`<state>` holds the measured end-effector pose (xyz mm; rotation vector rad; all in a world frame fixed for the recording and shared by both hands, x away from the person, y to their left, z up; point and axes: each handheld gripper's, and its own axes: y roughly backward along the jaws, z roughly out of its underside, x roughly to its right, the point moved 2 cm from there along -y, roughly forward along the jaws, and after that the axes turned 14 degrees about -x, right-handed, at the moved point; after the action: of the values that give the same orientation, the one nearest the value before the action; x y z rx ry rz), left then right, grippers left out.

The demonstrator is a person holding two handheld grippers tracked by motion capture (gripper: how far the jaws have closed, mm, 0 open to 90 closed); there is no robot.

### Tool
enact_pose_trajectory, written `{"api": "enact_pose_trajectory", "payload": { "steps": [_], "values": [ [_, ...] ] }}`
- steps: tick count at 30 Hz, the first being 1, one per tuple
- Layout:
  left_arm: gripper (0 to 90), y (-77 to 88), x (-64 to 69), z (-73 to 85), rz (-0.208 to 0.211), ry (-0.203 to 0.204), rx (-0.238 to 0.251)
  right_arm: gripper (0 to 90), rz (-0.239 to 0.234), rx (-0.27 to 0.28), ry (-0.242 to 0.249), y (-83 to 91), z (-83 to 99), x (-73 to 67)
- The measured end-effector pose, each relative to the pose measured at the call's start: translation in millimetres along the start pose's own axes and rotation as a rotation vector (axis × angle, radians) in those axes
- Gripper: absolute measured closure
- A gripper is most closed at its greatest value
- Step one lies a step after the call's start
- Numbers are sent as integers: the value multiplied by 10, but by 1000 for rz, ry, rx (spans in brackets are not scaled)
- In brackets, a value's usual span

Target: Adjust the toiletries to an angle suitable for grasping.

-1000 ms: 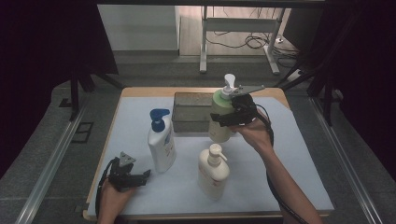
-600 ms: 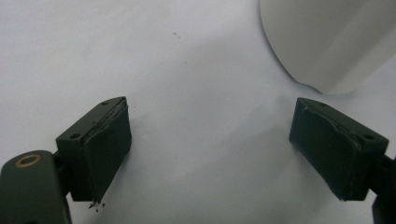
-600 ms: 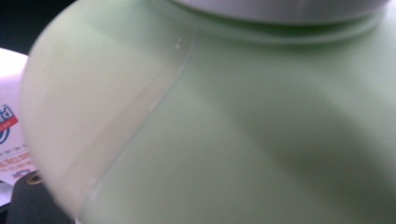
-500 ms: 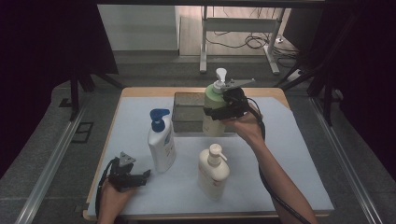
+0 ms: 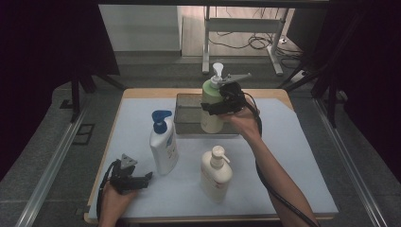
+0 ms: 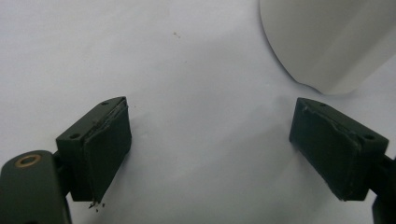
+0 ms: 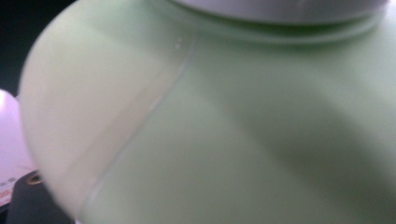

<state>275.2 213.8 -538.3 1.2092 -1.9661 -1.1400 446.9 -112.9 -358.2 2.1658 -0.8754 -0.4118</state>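
1. Green pump bottle (image 5: pixel 212 106), upright and lifted, hanging at the right rim of the dark tray (image 5: pixel 185 124) at the far middle of the table; pale green shoulder pressed close against the lens in the right gripper view (image 7: pixel 233 130).
2. Clamped around the bottle's upper body by the right gripper (image 5: pixel 222 105), jaws spread wide on its girth.
3. Step in hand, by the look of it: carrying the bottle across to the tray.
4. Next move, likely: centre over the tray, lower straight down until the base sits flat, only then release; tall and top-heavy, so prone to tipping if let go tilted.
5. Left gripper (image 5: pixel 135 179) resting at the near left edge, jaws apart and holding nothing, bare white mat (image 6: pixel 196 70) between them.
6. Nearby, still standing on the mat: blue-capped white bottle (image 5: pixel 163 144) just beside the left gripper, and cream pump bottle (image 5: pixel 216 174) toward the near middle.
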Motion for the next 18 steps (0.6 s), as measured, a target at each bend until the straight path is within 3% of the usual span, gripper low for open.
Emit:
{"api": "enact_pose_trajectory", "payload": {
  "steps": [18],
  "values": [
    [129, 0, -2, 1, 1, -1, -1, 125, 19, 25, -26, -184, -187, 84]
  ]
}}
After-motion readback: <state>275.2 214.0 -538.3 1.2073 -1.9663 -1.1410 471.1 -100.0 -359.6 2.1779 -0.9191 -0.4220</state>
